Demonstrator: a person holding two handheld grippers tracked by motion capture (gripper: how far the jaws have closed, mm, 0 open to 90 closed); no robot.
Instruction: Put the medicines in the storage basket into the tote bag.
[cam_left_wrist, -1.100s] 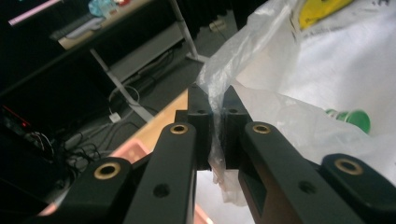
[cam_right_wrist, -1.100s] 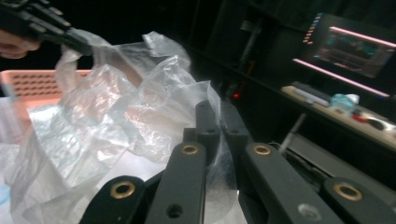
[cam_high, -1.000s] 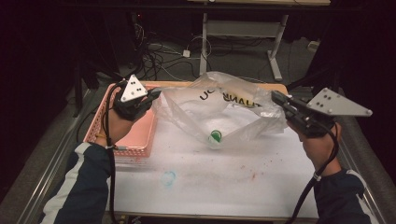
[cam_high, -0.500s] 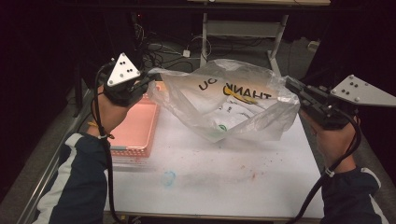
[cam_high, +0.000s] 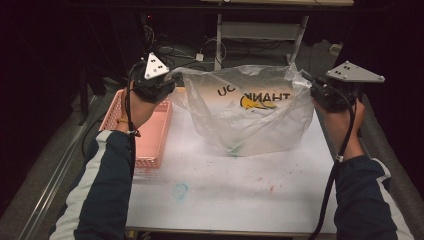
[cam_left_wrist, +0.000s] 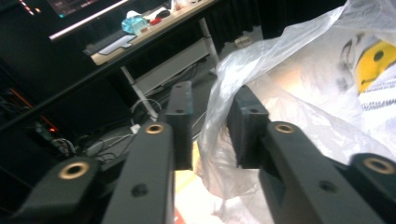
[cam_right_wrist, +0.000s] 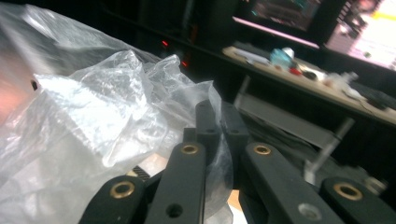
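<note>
While the clear plastic bag (cam_high: 250, 117) hangs stretched between the two hands above the white desk (cam_high: 225, 185), its lower edge touches the desk top and its printed side faces the camera, with dark lettering and a yellow smiley; the left tongs (cam_left_wrist: 210, 123) have just been opening, so their pads now stand apart with a fold of the bag's rim running up between them, lying against the right-hand pad but unpinched; the right tongs (cam_right_wrist: 219, 128) are clenched on a crumpled corner of the film; the high view adds a pink mesh basket (cam_high: 150, 130) lying just left of the bag; the film is thin, glossy and wrinkled, the tongs matte black with brass-coloured rivets.
</note>
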